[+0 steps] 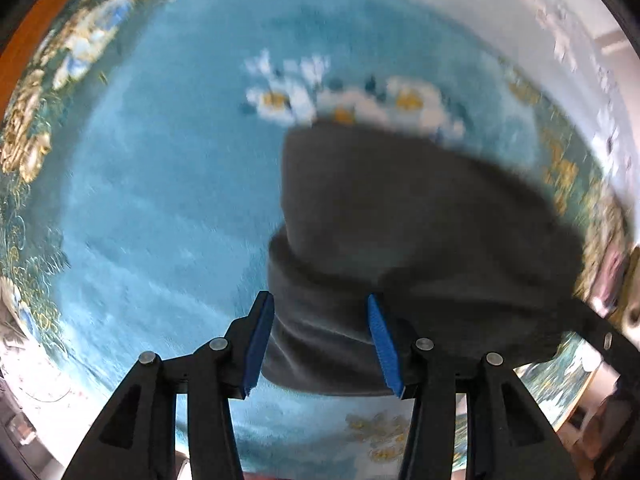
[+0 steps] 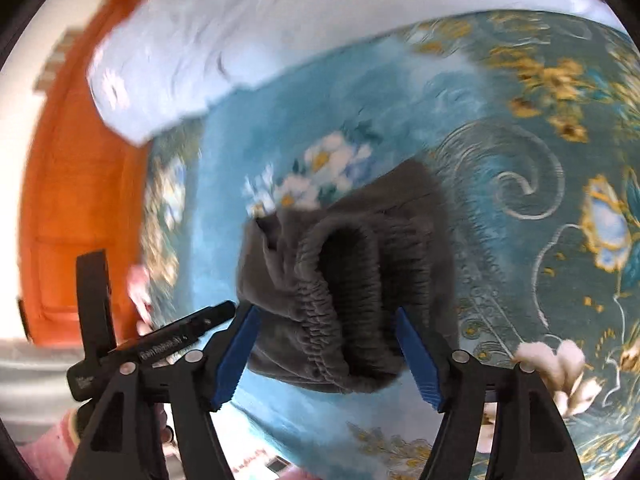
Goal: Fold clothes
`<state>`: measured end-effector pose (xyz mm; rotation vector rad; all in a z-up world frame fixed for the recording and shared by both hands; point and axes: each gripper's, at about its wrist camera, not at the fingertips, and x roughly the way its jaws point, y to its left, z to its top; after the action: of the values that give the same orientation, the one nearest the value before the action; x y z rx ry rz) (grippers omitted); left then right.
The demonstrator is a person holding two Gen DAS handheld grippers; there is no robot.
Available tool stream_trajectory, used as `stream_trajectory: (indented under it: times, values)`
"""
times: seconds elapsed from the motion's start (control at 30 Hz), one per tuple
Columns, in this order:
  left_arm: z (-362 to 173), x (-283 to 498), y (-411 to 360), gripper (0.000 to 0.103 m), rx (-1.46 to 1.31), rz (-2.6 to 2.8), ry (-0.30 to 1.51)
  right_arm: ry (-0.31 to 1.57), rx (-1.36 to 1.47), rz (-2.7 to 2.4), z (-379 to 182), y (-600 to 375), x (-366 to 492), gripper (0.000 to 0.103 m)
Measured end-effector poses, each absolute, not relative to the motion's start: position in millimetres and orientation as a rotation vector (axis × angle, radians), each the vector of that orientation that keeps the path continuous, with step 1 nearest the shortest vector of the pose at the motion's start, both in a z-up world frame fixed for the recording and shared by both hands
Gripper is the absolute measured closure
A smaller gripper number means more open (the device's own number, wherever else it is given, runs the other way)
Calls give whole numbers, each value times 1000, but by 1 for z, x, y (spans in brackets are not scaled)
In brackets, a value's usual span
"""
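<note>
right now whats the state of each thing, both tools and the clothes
left tool: fingers spread wide, dark cloth lying between them, not pinched
right tool: fingers spread wide, gathered waistband between them, not pinched
dark grey garment: bunched, elastic waistband gaping open, not folded flat
blue flowered blanket: spread out under the garment
white bedding: rumpled, lying over the blanket's far edge
orange door: looks shut

Left gripper (image 1: pixel 320 312) and right gripper (image 2: pixel 326 322) — both with jaws spread wide apart
</note>
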<state>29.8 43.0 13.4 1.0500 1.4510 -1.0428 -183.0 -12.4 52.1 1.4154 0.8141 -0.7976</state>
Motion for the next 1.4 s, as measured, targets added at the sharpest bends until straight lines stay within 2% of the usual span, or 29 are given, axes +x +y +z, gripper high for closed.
stream_trajectory:
  times: [0.07,0.2,0.27,0.37,0.4,0.43,0.53,0.7,0.87,1.0,1.03,1.2,1.33,1.4]
  values:
    - [4,26,48,54,1086,-1034,1445,887,1392,-838,42,-14,-176,29]
    - [-3,22,51,54,1081,-1035,1469,857,1478,-816,28,-17,-178,29]
    - [-4,22,50,54,1080,-1037,1473,846,1482,-804,31,-18,-176,34]
    - [-4,22,50,54,1062,-1049,1480,833,1438,-784,43,-22,-171,55]
    - [-3,22,51,54,1074,-1079,1484,827,1418,-774,48,-24,-170,71]
    - [-2,21,51,54,1051,-1099,1507,821,1399,-764,53,-26,-169,78]
    - [4,16,51,54,995,-1163,1552,803,1340,-733,69,-33,-166,86]
    - [9,3,44,54,972,-1233,1567,779,1233,-746,94,-43,-166,86]
    - [-12,-7,42,54,1060,-1192,1602,931,1326,-855,35,-48,-184,85]
    - [-17,-15,44,54,1096,-1197,1588,887,1467,-898,12,-43,-205,81]
    - [-17,-16,45,54,1101,-1196,1583,896,1452,-895,15,-43,-203,77]
    - [-20,-16,44,54,1083,-1175,1599,967,1276,-932,50,-43,-190,76]
    - [-19,-20,46,54,1080,-1183,1589,927,1202,-844,79,-33,-174,75]
    - [-19,-20,47,54,1075,-1191,1591,956,1200,-757,74,-21,-160,74]
